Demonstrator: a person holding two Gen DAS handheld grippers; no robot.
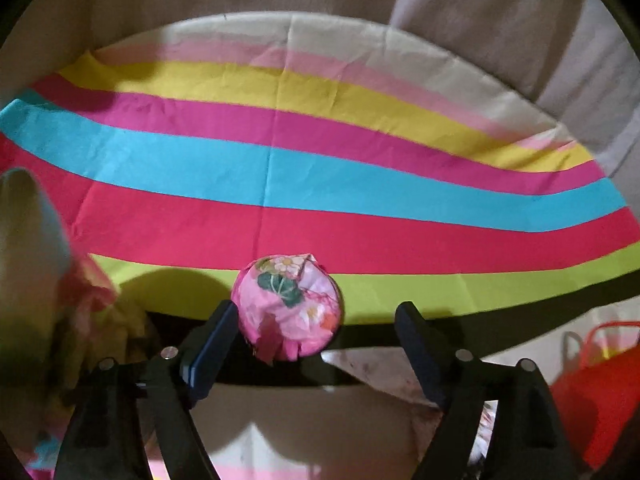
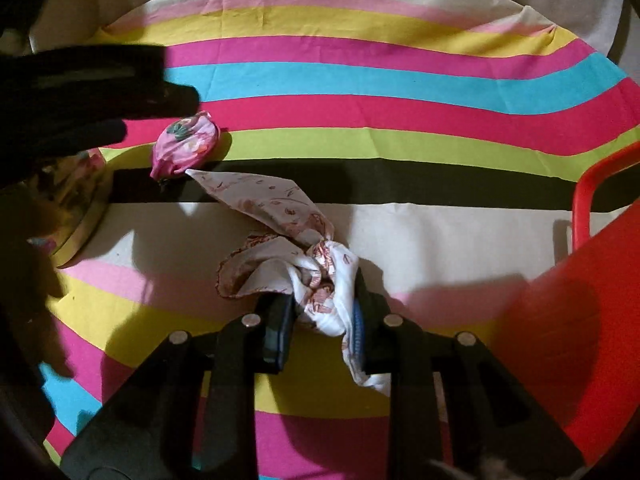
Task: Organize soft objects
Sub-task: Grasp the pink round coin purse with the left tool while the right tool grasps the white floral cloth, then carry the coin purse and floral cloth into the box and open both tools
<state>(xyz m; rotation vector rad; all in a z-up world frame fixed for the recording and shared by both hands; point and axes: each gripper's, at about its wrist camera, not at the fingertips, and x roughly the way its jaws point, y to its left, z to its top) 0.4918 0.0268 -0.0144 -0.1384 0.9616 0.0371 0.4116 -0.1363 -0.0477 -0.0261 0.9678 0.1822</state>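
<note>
A pink floral cloth ball [image 1: 287,307] lies on the striped sheet [image 1: 320,160]. It sits between the fingers of my open left gripper [image 1: 316,332], touching the left pad and apart from the right one. In the right wrist view the ball [image 2: 185,145] lies just past the dark left gripper [image 2: 80,96]. My right gripper [image 2: 320,320] is shut on a white cloth with a red print [image 2: 304,264], whose one corner stretches toward the ball.
A red bag [image 2: 580,320] with handles stands at the right; it also shows in the left wrist view [image 1: 592,392]. A round tray with bunched cloths [image 2: 76,200] sits at the left. The striped sheet [image 2: 400,80] covers the whole surface.
</note>
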